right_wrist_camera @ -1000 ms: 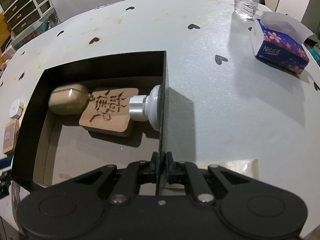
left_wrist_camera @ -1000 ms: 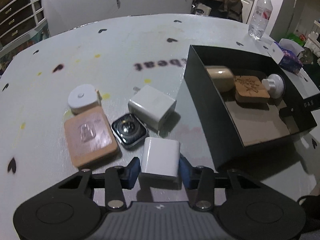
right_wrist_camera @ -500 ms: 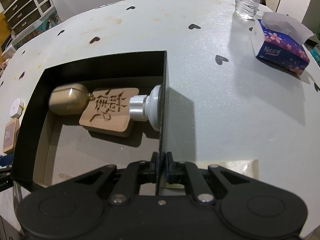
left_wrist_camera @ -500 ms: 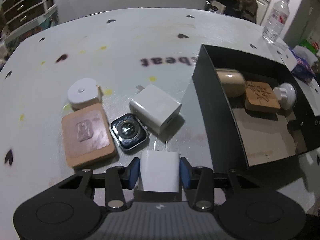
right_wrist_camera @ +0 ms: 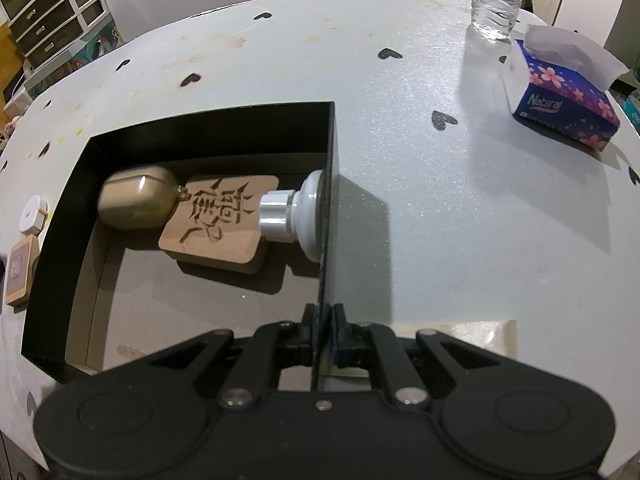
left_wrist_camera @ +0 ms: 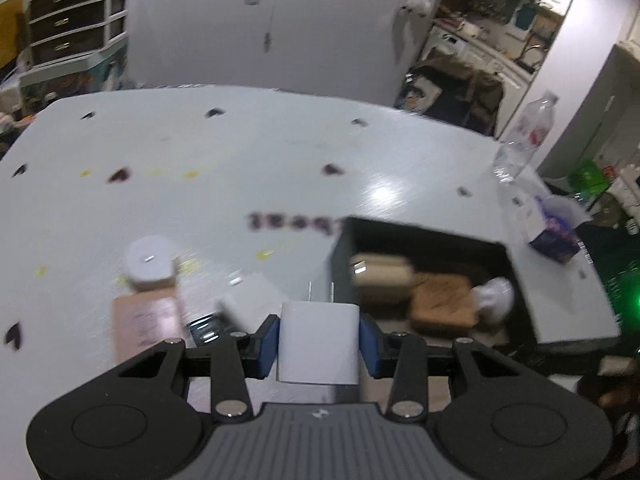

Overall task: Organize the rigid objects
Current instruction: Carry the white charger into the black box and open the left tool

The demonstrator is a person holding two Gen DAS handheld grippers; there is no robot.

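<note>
Lifted off the table since a second ago, the white charger (left_wrist_camera: 318,344) sits clamped in the left gripper (left_wrist_camera: 319,340), beside the black box (right_wrist_camera: 208,136) whose wall the right gripper (right_wrist_camera: 322,332) pinches shut; its prongs could catch that near wall.

Your left wrist view is smeared by motion: the dark watch face (left_wrist_camera: 204,326) and the pale wooden square tile (left_wrist_camera: 146,330) are half hidden behind the gripper frame. In the right view, the white round knob (right_wrist_camera: 310,216) is partly hidden by the black cardboard box wall (right_wrist_camera: 326,208).
</note>
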